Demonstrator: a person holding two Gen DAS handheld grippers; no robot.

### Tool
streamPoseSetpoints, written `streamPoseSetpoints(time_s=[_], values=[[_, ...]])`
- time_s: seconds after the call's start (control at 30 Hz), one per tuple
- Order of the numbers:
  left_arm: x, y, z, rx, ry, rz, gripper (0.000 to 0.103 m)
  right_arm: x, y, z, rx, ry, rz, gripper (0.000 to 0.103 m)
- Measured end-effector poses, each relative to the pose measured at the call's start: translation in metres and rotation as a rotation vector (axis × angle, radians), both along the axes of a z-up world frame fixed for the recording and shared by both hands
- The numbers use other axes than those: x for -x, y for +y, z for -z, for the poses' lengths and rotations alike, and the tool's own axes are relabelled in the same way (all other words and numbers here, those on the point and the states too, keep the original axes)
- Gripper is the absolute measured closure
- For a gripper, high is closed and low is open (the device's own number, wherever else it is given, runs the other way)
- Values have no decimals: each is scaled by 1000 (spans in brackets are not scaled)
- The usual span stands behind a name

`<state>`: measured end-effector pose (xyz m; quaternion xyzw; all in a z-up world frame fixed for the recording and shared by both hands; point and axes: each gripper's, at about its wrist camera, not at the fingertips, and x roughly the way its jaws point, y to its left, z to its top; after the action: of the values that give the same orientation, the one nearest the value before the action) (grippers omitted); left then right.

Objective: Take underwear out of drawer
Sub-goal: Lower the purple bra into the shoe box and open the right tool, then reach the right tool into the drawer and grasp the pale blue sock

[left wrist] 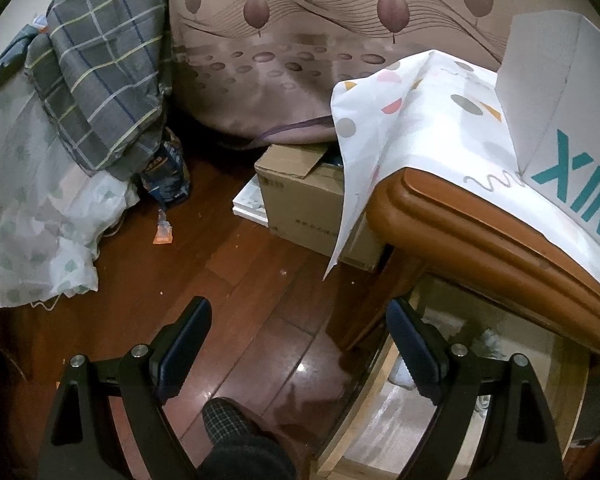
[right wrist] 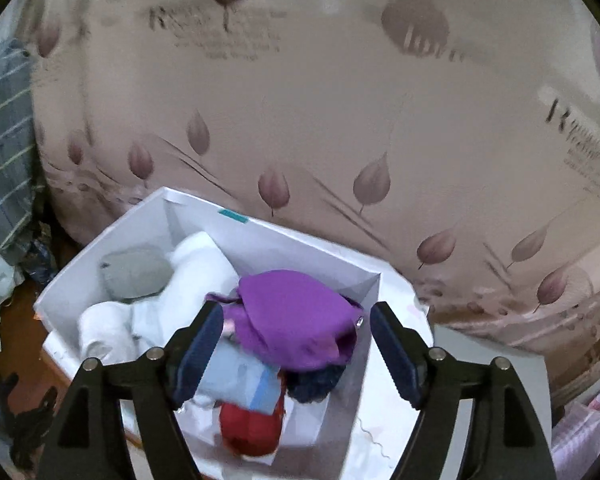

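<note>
Right gripper [right wrist: 296,344]: jaws stand wide apart at lower centre of the right wrist view, gripping nothing. Between and just beyond the blue pads lies a crumpled purple underwear garment [right wrist: 296,312], resting on top of the contents of an open white cardboard box [right wrist: 100,248]. Beneath it in the box: a pale blue folded garment [right wrist: 236,376], a red garment [right wrist: 252,428], a dark navy garment [right wrist: 316,384]; white rolled garments [right wrist: 196,264] and a grey one [right wrist: 136,272] lie toward the box's upper left.

Left gripper [left wrist: 300,348]: jaws wide apart and empty at lower centre of the left wrist view, over reddish wooden floor [left wrist: 240,280]. The open wooden drawer [left wrist: 380,412] sits at lower right, below the brown cabinet top [left wrist: 480,216]; contents indistinct.
</note>
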<state>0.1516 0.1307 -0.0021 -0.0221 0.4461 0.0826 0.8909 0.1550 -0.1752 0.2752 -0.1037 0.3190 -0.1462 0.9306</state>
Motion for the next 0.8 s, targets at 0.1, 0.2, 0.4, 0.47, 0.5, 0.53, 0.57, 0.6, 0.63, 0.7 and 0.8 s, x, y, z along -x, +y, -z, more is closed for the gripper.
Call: streamPoseSetpoints(time_s=[0.1, 0.2, 0.4, 0.47, 0.5, 0.53, 0.57, 0.6, 0.63, 0.7, 0.8], values=[[0, 4, 0, -1, 1, -11, 16, 37, 20, -7, -3, -42, -64, 25], [1, 8, -1, 6, 4, -24, 16, 76, 42, 5, -43, -42, -156, 25], [1, 14, -4, 12, -8, -38, 16, 118, 81, 88, -153, 127, -271, 25], [3, 15, -6, 14, -13, -37, 16, 119, 93, 129, -148, 211, -291, 25], [3, 17, -6, 13, -14, -40, 16, 114, 99, 152, -135, 265, -304, 25], [3, 19, -7, 15, -15, -43, 16, 111, 103, 167, -130, 296, -313, 25], [3, 20, -7, 18, -14, -45, 16, 105, 107, 185, -124, 326, -319, 25], [2, 21, -7, 19, -11, -51, 16, 96, 111, 203, -122, 365, -329, 25], [2, 24, -7, 27, -11, -60, 16, 91, 113, 213, -116, 387, -332, 25], [0, 28, -7, 40, -6, -67, 16, 75, 120, 237, -98, 429, -342, 25], [-1, 30, -8, 41, -2, -70, 16, 51, 123, 269, -48, 478, -341, 25]])
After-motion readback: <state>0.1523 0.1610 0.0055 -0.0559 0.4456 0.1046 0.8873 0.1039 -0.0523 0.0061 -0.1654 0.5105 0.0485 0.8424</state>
